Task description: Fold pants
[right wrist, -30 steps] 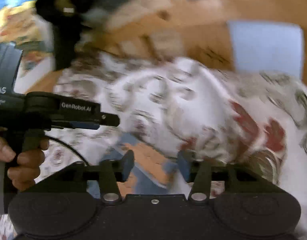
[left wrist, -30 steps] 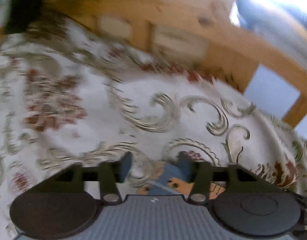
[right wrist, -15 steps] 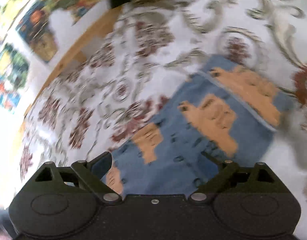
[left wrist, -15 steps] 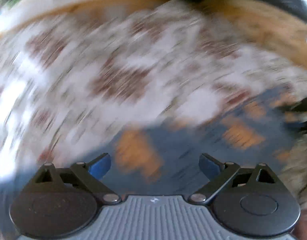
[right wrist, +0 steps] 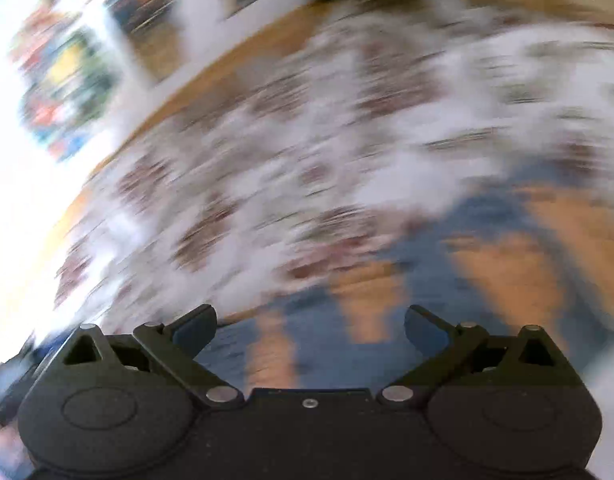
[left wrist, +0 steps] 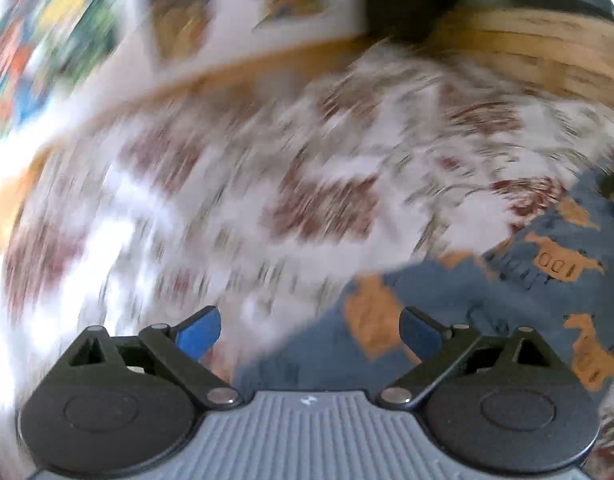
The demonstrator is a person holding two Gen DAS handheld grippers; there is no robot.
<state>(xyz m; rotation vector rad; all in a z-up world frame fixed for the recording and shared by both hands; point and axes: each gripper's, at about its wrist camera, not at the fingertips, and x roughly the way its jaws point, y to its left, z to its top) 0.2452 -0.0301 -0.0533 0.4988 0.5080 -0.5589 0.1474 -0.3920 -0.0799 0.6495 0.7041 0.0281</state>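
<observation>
My left tongs (left wrist: pixel 309 330) and right tongs (right wrist: pixel 309 328) both spread, empty, over blue orange-patched pants (left wrist: pixel 507 292) on floral bedspread (left wrist: pixel 235 200). Between folds, I judge; next needs fresh grip on pants edge.

Bedspread (left wrist: pixel 235 184): white, brown-red floral, blurred
Wooden frame (left wrist: pixel 539 52): along bedspread's far edge
Colourful pictures (right wrist: pixel 63 80): beyond bedspread's left edge; blurred

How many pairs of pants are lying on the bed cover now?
1. The blue pants with orange prints lie on the floral bed cover, right of and under the open left tool. Heavy blur may hide others.
</observation>
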